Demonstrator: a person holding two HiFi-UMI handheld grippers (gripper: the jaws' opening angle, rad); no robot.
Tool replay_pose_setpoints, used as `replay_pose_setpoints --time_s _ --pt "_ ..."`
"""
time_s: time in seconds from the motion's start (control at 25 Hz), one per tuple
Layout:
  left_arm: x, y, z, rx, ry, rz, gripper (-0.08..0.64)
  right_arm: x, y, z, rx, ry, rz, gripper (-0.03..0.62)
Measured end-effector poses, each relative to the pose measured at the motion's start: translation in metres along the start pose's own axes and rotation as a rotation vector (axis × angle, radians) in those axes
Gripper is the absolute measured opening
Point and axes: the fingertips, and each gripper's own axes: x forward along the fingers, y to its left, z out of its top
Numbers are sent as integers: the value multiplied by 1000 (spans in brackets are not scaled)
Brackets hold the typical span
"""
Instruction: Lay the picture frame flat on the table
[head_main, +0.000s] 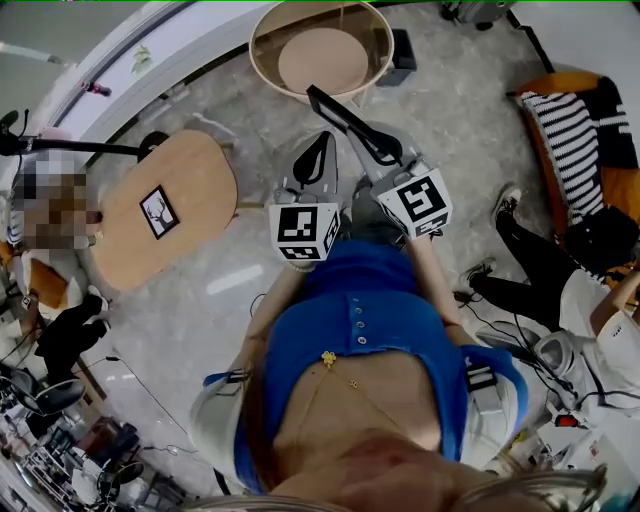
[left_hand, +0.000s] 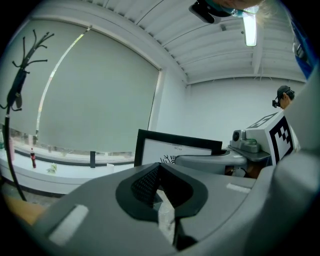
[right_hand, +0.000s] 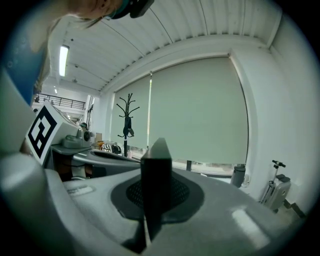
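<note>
Right gripper is clamped on the picture frame, pinching one black edge. The frame sticks up and out ahead of its jaws, clear of any surface. Left gripper rides just beside it, jaws together on nothing. The oval worktop sits well off to the left gripper's outer side, and a second frame lies flat on it. My read is that this one is stiff and light, probably glazed and so fragile. The smooth rail could slip or swing in a one-edge pinch. Best hold looks like mid-rail, with the lower edge touching down first, then a gentle tip over.
</note>
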Motion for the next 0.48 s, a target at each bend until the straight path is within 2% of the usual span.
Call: replay_pose_setpoints --time_s 0.2,0.48 --pt "15 21 5 -7 -3 33 0 23 -9 1 1 -2 31 12" --pt "77 48 14 -7 0 63 0 71 -58 3 6 -12 64 12"
